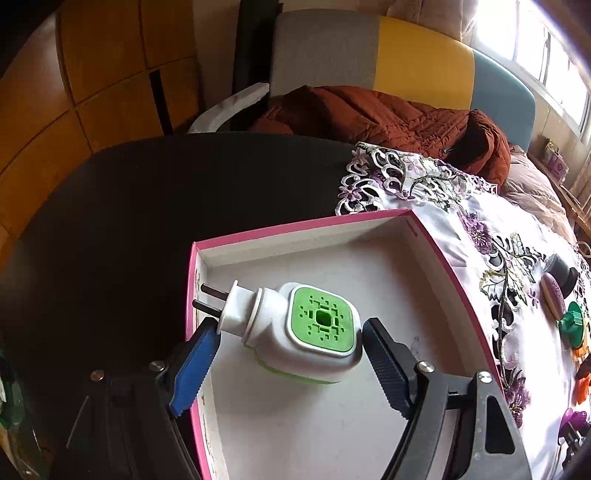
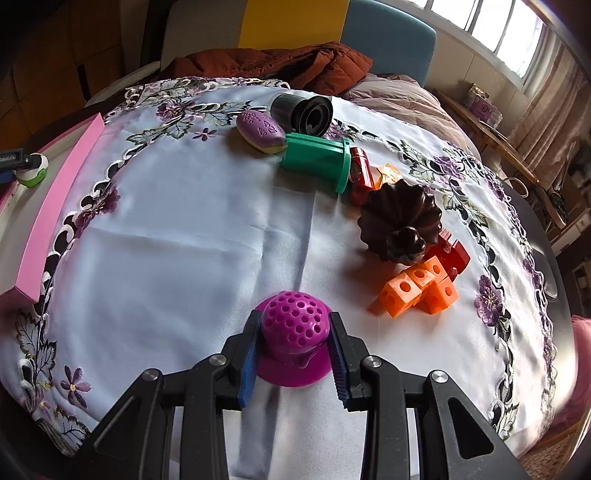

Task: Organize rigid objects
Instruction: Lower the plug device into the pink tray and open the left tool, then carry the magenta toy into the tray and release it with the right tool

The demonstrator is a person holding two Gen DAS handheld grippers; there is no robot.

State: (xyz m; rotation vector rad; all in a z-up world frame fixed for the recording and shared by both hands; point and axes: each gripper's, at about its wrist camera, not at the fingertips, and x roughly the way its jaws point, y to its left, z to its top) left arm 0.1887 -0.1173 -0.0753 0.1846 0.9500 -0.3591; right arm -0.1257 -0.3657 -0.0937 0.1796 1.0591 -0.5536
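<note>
Left tongs (image 1: pixel 288 332) are standing spread around the white-green plug-in (image 1: pixel 306 332) lying in the pink box (image 1: pixel 295 225), right tongs (image 2: pixel 294 345) are pinching the purple perforated dome (image 2: pixel 293 325) on the table's cloth (image 2: pixel 177 229).

White embroidered tablecloth with purple flowers (image 2: pixel 184 221) spread over dark round table (image 1: pixel 166 192). Rust-brown quilted jacket (image 1: pixel 388 114) heaped on grey-yellow-blue upholstered chair (image 1: pixel 417 55) behind it. Bright window (image 2: pixel 498 26) seen beyond.

A white tablecloth (image 2: pixel 184 229) carried purple embroidered flowers; the box (image 1: pixel 306 227) was pink-edged, the plug-in (image 1: pixel 306 332) white and green, the cubes (image 2: pixel 417 288) orange.
</note>
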